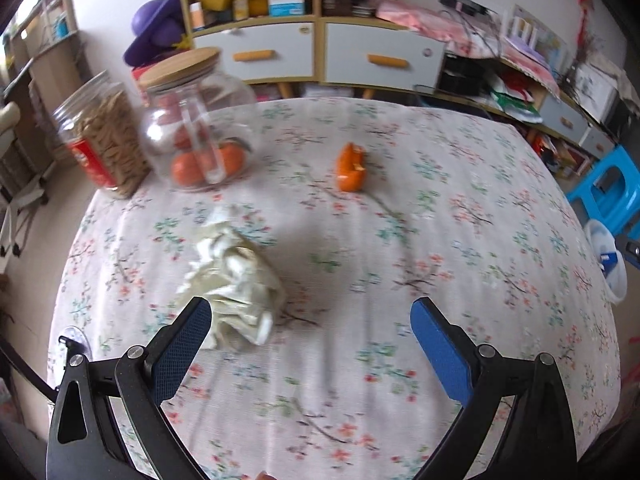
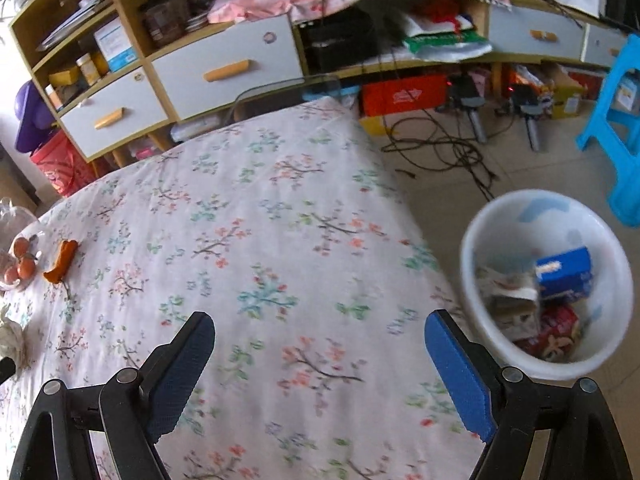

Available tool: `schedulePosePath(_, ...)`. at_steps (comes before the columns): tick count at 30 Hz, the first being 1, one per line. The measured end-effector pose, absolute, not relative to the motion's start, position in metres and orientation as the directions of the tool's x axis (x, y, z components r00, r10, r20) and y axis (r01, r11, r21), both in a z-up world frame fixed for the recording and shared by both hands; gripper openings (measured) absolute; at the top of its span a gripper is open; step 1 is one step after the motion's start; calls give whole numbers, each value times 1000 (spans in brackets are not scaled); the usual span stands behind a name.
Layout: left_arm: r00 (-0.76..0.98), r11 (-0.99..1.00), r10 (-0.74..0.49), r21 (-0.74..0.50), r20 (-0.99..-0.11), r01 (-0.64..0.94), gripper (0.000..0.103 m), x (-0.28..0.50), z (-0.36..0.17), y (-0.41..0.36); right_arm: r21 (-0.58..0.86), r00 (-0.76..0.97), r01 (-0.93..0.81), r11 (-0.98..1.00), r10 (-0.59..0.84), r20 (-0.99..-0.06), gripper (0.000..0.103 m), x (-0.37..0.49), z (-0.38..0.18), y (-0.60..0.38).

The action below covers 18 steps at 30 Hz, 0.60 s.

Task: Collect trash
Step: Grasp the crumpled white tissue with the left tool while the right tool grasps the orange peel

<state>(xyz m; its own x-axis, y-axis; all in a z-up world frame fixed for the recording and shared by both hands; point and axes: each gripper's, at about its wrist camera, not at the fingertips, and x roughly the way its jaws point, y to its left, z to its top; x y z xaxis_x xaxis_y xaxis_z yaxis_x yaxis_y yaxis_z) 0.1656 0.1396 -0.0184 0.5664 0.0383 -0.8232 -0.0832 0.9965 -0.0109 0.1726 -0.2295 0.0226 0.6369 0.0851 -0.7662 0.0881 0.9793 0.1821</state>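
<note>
We have both tools spread wide and carrying nothing: the left gripper (image 1: 311, 316) hangs low over the table (image 1: 440, 208) with its jaws apart, and the right gripper (image 2: 320, 332) is likewise released above the flowered cloth near the table's right edge. Two pieces of trash are left on the table as far as we can see. The crumpled paper wad (image 1: 234, 280) lies just ahead of our left finger (image 1: 188, 344), which overlaps its near edge in the left wrist view, though we cannot tell whether it is touching. Farther back, well apart from the wad, the orange peel (image 1: 351, 168) sits on the cloth, just to the right of the glass jar (image 1: 198, 128) holding whole oranges; a second jar (image 1: 102, 140) of what looks like dry snack food stands beside it, and we judge that neither jar is trash. The white bin (image 2: 546, 292) stands on the floor beside the table, to the right of our right gripper, and it already holds a blue box (image 2: 564, 274), some crumpled paper and a red wrapper, so we judge part of the collecting done. What is left seems to be the wad first, since it is closest to our left gripper, then the peel, each carried over to the bin on the far side.
</note>
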Motion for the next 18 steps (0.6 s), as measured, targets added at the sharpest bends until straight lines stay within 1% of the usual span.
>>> schedulePosePath(5,553,984,72,-32,-830,-177,101,174,-27,170,177,621,58,982,104,-777,91,186,15,-204)
schedulePosePath(9,541,973,44,-87,-840,-214,100,182,-39,187,162,605,26,986,114,-788,91,194,8,-178)
schedulePosePath(10,537,971,34,-98,-843,-216,97,183,-43,190,157,601,18,987,115,-791,91,196,6,-172)
schedulePosePath(12,525,971,14,-114,-851,-211,88,187,-52,193,150,594,2,989,119,-796,91,197,2,-160)
schedulePosePath(13,518,971,8,-118,-855,-209,80,188,-55,195,144,590,-9,990,122,-798,91,198,1,-153)
schedulePosePath(14,511,970,9,-116,-860,-212,74,190,-58,197,141,589,-16,990,123,-799,91,198,0,-148)
schedulePosePath(15,508,970,16,-110,-861,-217,70,191,-60,199,131,587,-33,991,125,-800,91,198,-2,-140)
schedulePosePath(17,505,967,21,-111,-863,-229,53,191,-61,204,118,584,-58,991,129,-801,91,197,-4,-128)
schedulePosePath(18,509,964,9,-127,-861,-232,49,191,-60,207,114,582,-71,991,133,-802,91,197,-4,-123)
